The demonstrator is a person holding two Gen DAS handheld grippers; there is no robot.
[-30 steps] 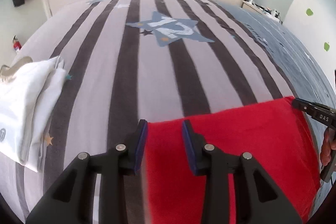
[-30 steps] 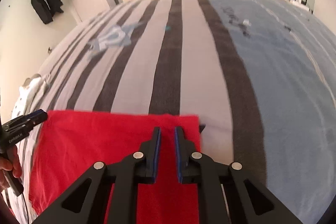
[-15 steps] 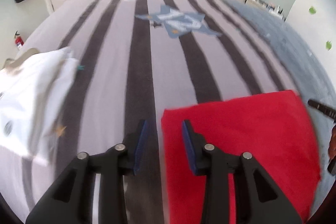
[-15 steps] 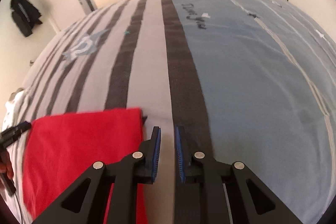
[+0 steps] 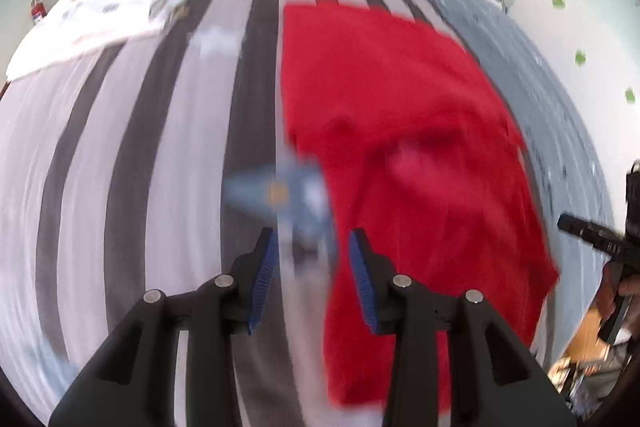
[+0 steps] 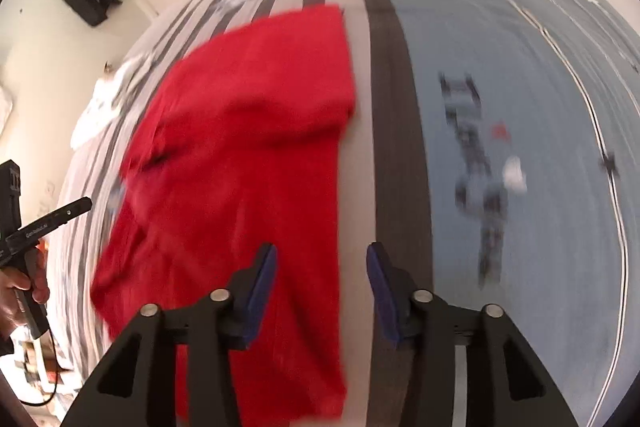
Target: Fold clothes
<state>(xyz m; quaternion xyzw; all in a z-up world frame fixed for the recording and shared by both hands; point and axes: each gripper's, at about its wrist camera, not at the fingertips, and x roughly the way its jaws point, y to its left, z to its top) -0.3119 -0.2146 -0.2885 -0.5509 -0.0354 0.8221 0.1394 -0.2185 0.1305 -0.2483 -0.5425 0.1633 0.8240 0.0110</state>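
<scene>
Striped bed [image 5: 120,155] bears red garment [image 5: 400,107]; both tongs [image 5: 310,267] [image 6: 322,279] hover above, released.

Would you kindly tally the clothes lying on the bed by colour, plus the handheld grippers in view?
Red cloth garment, spread flat: 1
White folded clothes, one blurred pile: 1
Black two-finger grippers, both open: 2, the left gripper and the right gripper
Total: 4

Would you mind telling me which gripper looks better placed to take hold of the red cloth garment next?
Probably left: the open left gripper straddles the red cloth garment's near edge, while the open right gripper sits mostly over bare bedspread.
</scene>
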